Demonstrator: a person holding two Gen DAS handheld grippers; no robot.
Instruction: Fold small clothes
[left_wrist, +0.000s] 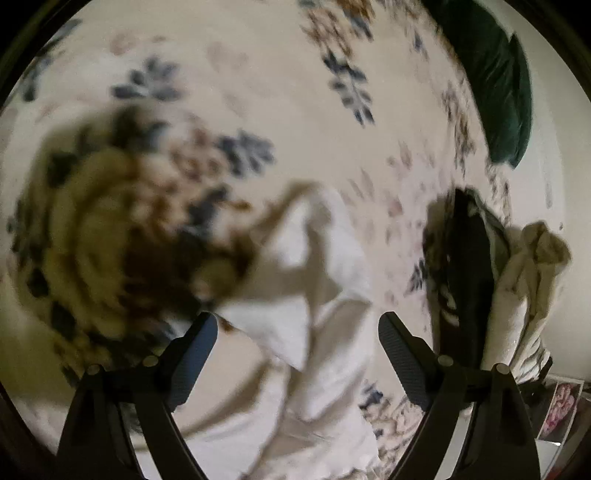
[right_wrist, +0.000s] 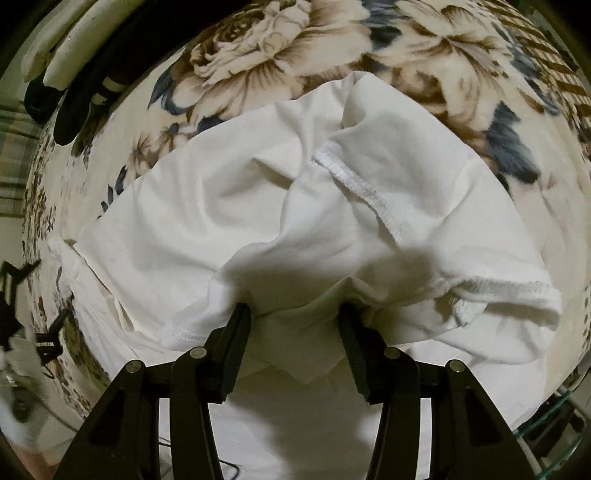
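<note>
The white shirt (right_wrist: 229, 206) lies rumpled on the floral blanket (right_wrist: 258, 48) of a bed, one stitched hem (right_wrist: 362, 188) turned over on top. The right gripper (right_wrist: 293, 314) sits low at the shirt's near edge, jaws wide, cloth bunched between the fingers but not pinched. The left gripper (left_wrist: 297, 332) hangs above the shirt, jaws wide and empty; its view is blurred. A pile of other clothes (left_wrist: 491, 266) lies well apart from the shirt. If the right gripper closes here, it would likely catch several layers, dragging the whole bunch and leaving a crooked fold.
</note>
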